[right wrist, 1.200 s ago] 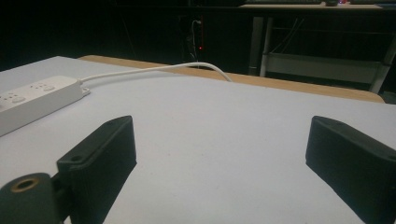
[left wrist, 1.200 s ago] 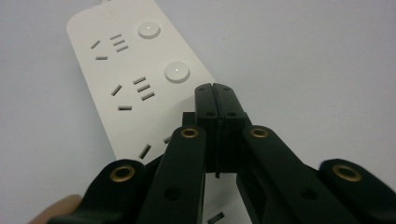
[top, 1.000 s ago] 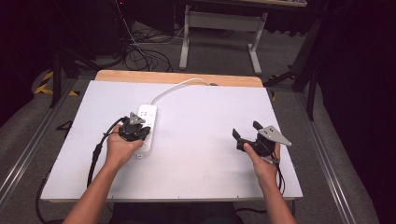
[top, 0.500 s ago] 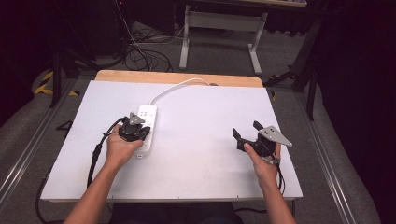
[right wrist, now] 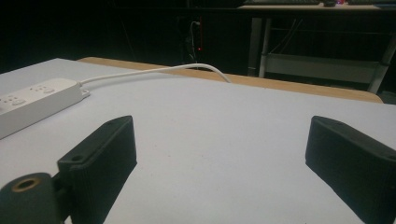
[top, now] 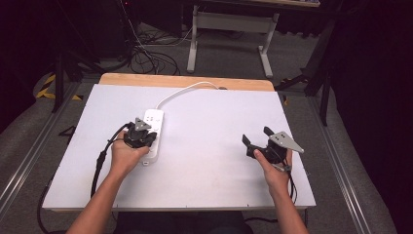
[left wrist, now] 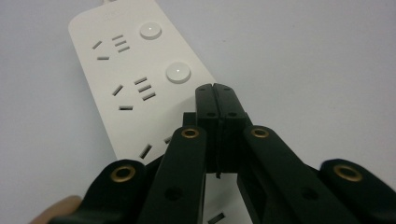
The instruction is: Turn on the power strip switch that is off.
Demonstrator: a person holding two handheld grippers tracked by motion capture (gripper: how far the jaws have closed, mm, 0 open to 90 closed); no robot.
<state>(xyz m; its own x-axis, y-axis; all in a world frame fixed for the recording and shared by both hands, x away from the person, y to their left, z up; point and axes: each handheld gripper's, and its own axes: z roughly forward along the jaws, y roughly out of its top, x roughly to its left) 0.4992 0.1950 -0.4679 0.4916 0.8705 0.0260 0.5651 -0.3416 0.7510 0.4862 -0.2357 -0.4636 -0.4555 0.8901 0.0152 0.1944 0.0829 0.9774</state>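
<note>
While my left hand (top: 125,157) sits left of centre in the high view, the left gripper (top: 146,139) it holds rests over the near end of the white power strip (top: 153,127). That strip lies on the white table (top: 209,122), running from the middle left of the frame up toward the top, slightly tilted. Its white cord (top: 187,90) curves from the far end up and right to the wooden edge (top: 185,81) at the back of the table.

Seen through the left gripper view, my jaws are pressed flat together with nothing between them, and the left gripper (left wrist: 215,95) tip hangs over the power strip (left wrist: 121,79) just below the second of two round white buttons (left wrist: 178,72). Whether the tip touches the strip's face I cannot tell. Two socket groups sit clear in the upper left of that frame; more slots peek out beside and under my jaws lower down.

At the lower right of the high view, my right hand (top: 275,170) holds the right gripper (top: 255,136) well apart from the strip, above bare table. Its jaws stand wide apart and hold nothing. Looking along the right gripper (right wrist: 222,154) in its own view, I see the two black pads at either bottom corner, with the power strip (right wrist: 35,105) at the left edge and the cord (right wrist: 154,70) arcing across the upper middle.
</note>
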